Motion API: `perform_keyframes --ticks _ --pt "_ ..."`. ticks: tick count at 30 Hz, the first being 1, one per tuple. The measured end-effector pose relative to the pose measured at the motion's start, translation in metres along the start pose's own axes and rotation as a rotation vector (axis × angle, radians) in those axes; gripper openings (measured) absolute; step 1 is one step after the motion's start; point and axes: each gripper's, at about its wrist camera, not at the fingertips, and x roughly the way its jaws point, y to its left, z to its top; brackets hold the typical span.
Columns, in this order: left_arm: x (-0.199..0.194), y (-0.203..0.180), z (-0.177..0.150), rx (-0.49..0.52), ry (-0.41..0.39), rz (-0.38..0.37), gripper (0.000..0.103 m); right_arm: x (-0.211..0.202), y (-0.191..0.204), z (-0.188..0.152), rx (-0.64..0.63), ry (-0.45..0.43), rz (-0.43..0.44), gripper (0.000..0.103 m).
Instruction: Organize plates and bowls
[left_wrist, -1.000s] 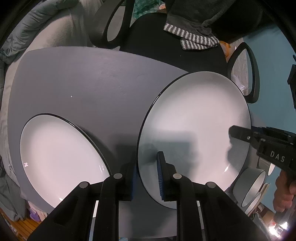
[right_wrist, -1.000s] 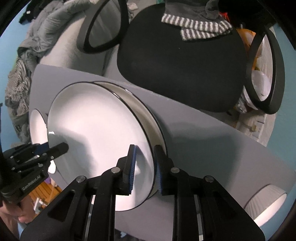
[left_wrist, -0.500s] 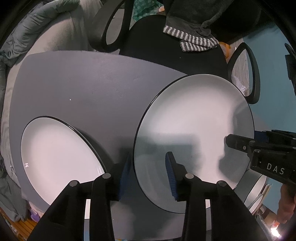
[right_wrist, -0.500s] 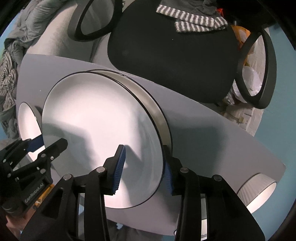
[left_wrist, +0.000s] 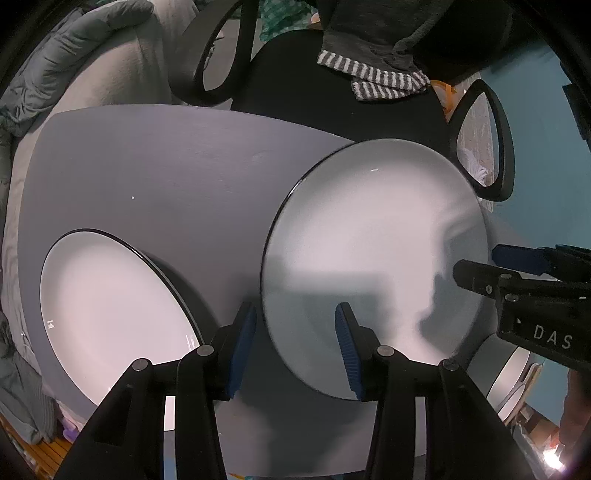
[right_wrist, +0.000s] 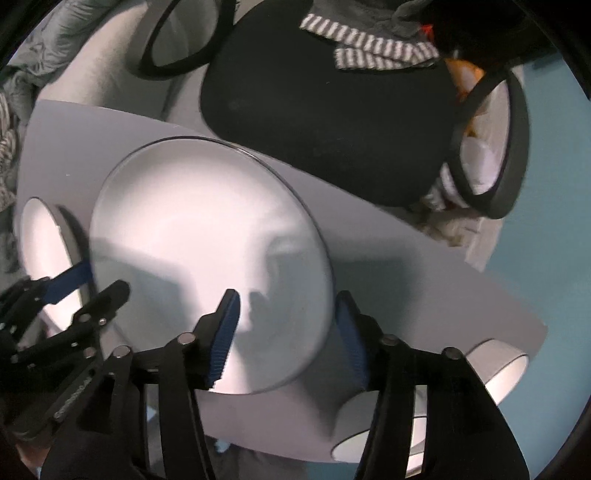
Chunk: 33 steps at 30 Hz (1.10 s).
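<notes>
Grey table (left_wrist: 177, 177) carries 2 plates; both grippers, left (left_wrist: 295, 345) and right (right_wrist: 286, 332), have just been opening, released astride the near plate's (left_wrist: 373, 236) rim, black chair (left_wrist: 295, 74) behind.

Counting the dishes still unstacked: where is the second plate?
In the left wrist view the second plate lies on the grey table, lower left, beside the plate under the left gripper.
</notes>
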Motion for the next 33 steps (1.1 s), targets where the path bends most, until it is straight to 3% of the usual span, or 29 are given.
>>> perform_keyframes --ticks 7,15,24,28,33 --pt "-0.005 -0.001 -0.003 -0.028 -0.005 -0.001 0.045 0.004 -0.003 -0.005 -0.009 -0.004 -0.013 0.055" --pt "-0.013 0.01 -0.014 -0.047 -0.023 0.021 0.048 -0.008 0.002 -0.018 -0.055 -0.081 -0.088 0.065" --pt "-0.034 0.028 -0.033 -0.067 -0.058 0.05 0.048 -0.028 0.015 -0.03 -0.097 -0.154 -0.143 0.067" --pt "-0.047 0.038 -0.042 -0.079 -0.09 0.056 0.059 -0.037 0.025 -0.034 -0.119 -0.183 -0.151 0.07" --pt "-0.061 0.052 -0.054 -0.093 -0.113 0.068 0.059 -0.05 0.044 -0.039 -0.152 -0.214 -0.142 0.07"
